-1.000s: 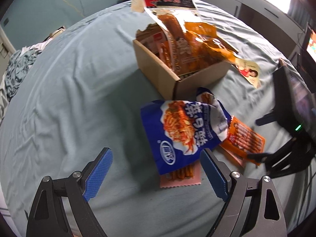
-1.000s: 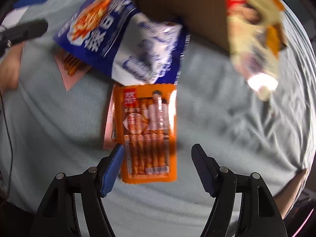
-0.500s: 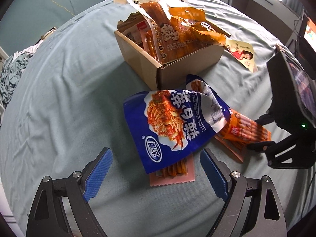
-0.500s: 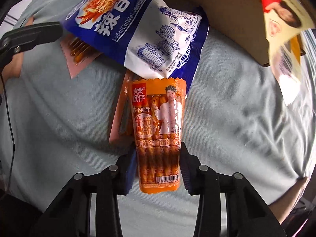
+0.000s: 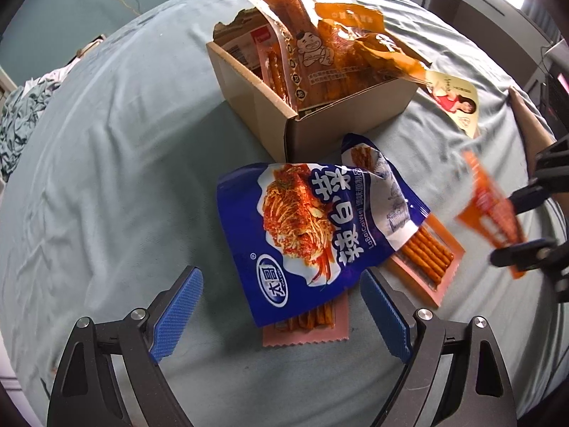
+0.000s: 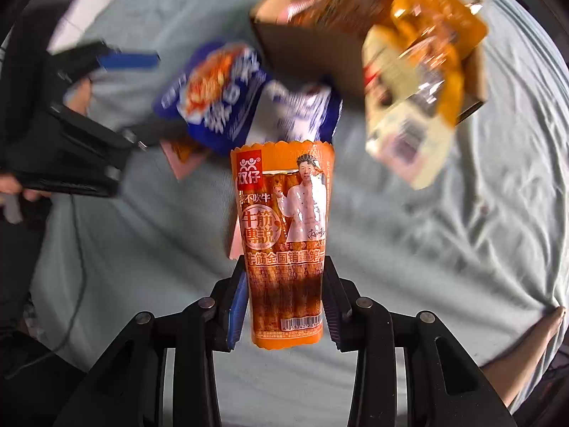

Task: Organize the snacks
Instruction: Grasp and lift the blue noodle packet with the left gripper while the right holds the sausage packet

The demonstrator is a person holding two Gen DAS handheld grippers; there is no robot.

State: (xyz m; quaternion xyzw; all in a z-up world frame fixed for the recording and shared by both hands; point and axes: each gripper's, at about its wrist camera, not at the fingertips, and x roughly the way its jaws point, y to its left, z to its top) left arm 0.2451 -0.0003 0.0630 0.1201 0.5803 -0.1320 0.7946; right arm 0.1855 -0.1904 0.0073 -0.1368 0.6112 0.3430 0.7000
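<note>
Between the right gripper's (image 6: pixel 284 291) blue pads we have the orange sausage pack (image 6: pixel 284 235), pinched at its lower half so the rest stands free — clear of the bedsheet (image 5: pixel 106 163), well placed for dropping into the cardboard box (image 5: pixel 341 114) ahead, which is already crowded with packets. We judge this a carry. Left gripper (image 5: pixel 281 306) hangs low with jaws spread wide and nothing between them, pointed at the blue noodle bag (image 5: pixel 320 231) lying over two pink stick packs — likely next.

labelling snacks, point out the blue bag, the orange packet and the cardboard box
blue bag (image 5: pixel 313 227), left wrist view, printed front
orange packet (image 6: pixel 282 213), right wrist view, front label
cardboard box (image 5: pixel 350 112), left wrist view, near side wall
</note>
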